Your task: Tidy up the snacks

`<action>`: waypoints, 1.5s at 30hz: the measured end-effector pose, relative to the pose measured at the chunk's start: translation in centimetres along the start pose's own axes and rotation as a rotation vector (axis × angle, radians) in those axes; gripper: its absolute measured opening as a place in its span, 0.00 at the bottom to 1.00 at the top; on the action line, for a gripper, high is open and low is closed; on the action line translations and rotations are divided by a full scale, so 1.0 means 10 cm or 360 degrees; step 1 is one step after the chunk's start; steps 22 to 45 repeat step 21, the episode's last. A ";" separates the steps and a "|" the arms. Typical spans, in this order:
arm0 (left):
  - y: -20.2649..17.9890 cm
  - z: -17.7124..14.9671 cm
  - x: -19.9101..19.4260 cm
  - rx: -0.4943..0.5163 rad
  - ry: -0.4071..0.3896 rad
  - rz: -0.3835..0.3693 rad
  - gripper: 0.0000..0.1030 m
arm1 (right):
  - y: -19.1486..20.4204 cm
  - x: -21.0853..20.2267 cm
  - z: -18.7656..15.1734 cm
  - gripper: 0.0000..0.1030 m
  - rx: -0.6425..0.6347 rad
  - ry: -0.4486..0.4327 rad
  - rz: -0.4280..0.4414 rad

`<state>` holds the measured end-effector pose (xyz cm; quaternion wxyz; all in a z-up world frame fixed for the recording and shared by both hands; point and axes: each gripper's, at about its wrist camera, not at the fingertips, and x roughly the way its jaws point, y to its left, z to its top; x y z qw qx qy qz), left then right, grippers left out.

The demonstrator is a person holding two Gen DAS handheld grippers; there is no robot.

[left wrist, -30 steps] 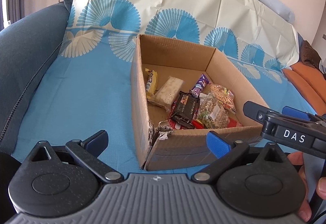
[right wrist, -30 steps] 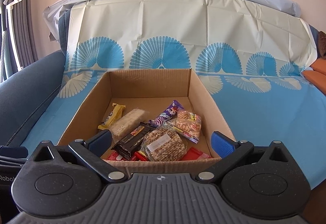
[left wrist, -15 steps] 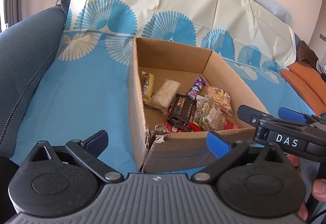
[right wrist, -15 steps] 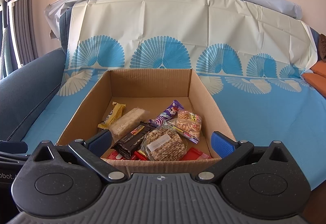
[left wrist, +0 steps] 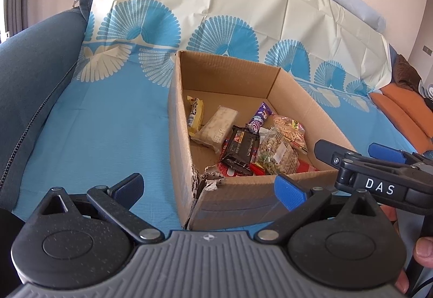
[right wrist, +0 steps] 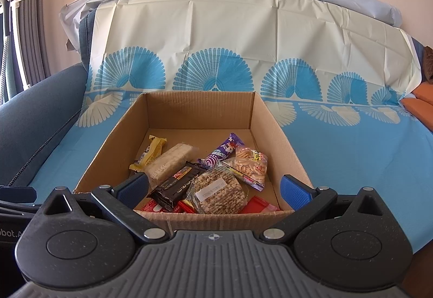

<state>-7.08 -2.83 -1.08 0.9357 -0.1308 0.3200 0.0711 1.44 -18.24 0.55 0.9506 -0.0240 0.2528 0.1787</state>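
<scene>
A: How do the tools stand?
B: The left gripper (left wrist: 207,188) and right gripper (right wrist: 215,187) both gape wide, holding nothing, just short of the cardboard box (right wrist: 281,132).
A: And the snacks?
B: Heaped in its near half: black bar (right wrist: 176,187), nut brittle pack (right wrist: 220,189), purple packet (right wrist: 220,153). Beyond, the blue sheet (right wrist: 351,151) covers the sofa.

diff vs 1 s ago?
Left gripper backed off slightly; the box sits higher in its view. The right gripper hardly moved. Both stayed open and empty. Nothing was grabbed or released; the snacks lie in the box as before.
</scene>
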 end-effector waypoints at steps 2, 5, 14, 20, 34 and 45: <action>0.00 0.00 0.00 0.0004 -0.0007 -0.0004 1.00 | 0.00 0.00 0.00 0.99 -0.0001 0.0000 0.0001; 0.00 0.00 0.00 0.0000 -0.0007 -0.0006 1.00 | 0.00 0.00 0.00 0.99 0.0001 0.0000 0.0001; 0.02 0.01 0.02 -0.0005 -0.0011 -0.0011 1.00 | 0.00 0.00 0.00 0.99 0.0000 0.0001 0.0001; 0.03 0.01 0.02 0.0002 -0.0035 -0.0026 1.00 | 0.00 0.00 0.01 0.99 0.0004 0.0000 0.0001; 0.03 0.01 0.02 0.0005 -0.0037 -0.0026 1.00 | -0.01 0.00 0.01 0.99 0.0009 -0.0002 0.0002; 0.03 0.01 0.02 0.0005 -0.0037 -0.0026 1.00 | -0.01 0.00 0.01 0.99 0.0009 -0.0002 0.0002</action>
